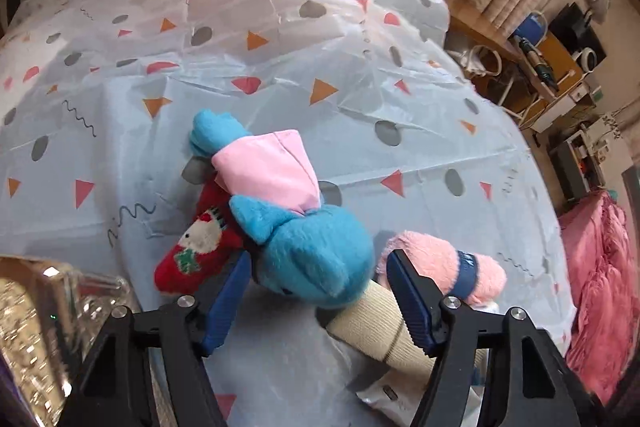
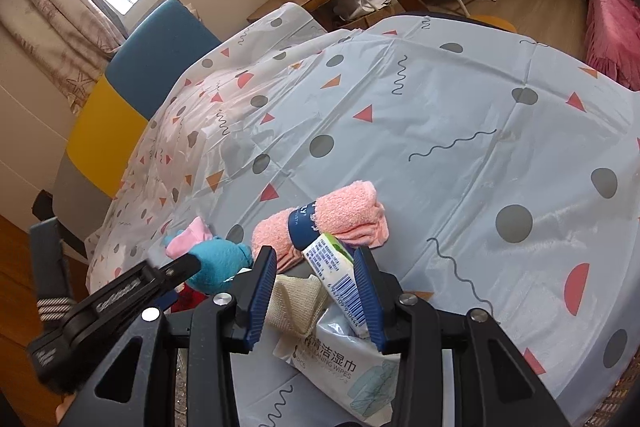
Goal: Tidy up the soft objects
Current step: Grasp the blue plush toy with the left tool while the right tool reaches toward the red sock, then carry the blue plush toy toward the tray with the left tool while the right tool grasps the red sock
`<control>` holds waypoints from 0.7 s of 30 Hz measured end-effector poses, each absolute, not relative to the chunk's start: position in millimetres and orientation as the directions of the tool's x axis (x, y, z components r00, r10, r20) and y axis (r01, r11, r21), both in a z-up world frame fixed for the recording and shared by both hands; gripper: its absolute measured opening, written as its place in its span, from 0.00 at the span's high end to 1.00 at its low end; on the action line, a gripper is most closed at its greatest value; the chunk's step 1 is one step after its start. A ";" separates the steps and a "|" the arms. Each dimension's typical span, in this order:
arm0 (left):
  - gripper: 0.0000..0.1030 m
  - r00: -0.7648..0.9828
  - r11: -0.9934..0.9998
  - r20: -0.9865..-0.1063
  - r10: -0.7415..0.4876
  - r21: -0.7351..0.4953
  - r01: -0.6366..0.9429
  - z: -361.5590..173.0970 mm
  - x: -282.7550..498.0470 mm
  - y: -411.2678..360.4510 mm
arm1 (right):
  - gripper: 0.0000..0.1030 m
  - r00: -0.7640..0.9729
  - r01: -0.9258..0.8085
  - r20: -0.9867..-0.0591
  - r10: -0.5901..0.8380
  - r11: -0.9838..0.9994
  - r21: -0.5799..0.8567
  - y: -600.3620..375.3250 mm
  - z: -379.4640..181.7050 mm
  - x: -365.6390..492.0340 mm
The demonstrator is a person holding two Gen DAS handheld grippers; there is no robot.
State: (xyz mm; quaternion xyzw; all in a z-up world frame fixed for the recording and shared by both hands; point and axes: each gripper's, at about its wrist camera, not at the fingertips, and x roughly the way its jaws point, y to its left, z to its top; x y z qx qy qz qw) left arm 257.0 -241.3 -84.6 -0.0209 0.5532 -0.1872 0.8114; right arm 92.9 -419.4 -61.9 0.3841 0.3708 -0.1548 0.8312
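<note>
A blue plush toy (image 1: 316, 247) in a pink jacket lies on the patterned tablecloth (image 1: 280, 59), over a red sock (image 1: 192, 251). My left gripper (image 1: 316, 307) is open around the toy's head. A rolled pink towel (image 1: 440, 263) with a navy band and a beige cloth (image 1: 372, 327) lie to its right. My right gripper (image 2: 316, 295) is open, with a small tissue pack (image 2: 340, 283) and the beige cloth (image 2: 292, 303) between its fingers, not gripped. The pink towel (image 2: 340, 215), the blue toy (image 2: 216, 259) and the left gripper's arm (image 2: 120, 291) are beyond it.
A pack of cleaning wipes (image 2: 344, 359) lies under the right gripper. A clear container (image 1: 52, 315) stands at the left near edge. A blue and yellow chair back (image 2: 132, 79) is behind the table. A pink bedspread (image 1: 600, 287) and shelves are to the right.
</note>
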 end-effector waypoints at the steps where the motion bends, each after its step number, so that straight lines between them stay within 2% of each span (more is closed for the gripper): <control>1: 0.51 0.303 0.929 -0.895 -0.327 -0.246 0.274 -90.5 259.8 -242.6 | 0.61 0.679 0.541 -0.734 0.029 0.656 0.526 -419.2 -61.7 92.8; 5: 0.59 0.342 0.921 -0.880 -0.330 -0.221 0.321 -81.3 255.5 -246.8 | 0.61 0.683 0.536 -0.729 0.046 0.646 0.543 -420.6 -63.8 92.9; 11: 0.59 0.428 0.892 -0.828 -0.362 -0.174 0.418 -31.7 242.3 -239.2 | 0.61 0.685 0.512 -0.726 0.062 0.667 0.541 -414.7 -62.2 95.6; 21: 0.59 0.511 0.921 -0.788 -0.343 -0.176 0.346 26.9 257.5 -179.6 | 0.61 0.641 0.402 -0.751 0.160 0.763 0.506 -384.0 -66.3 114.6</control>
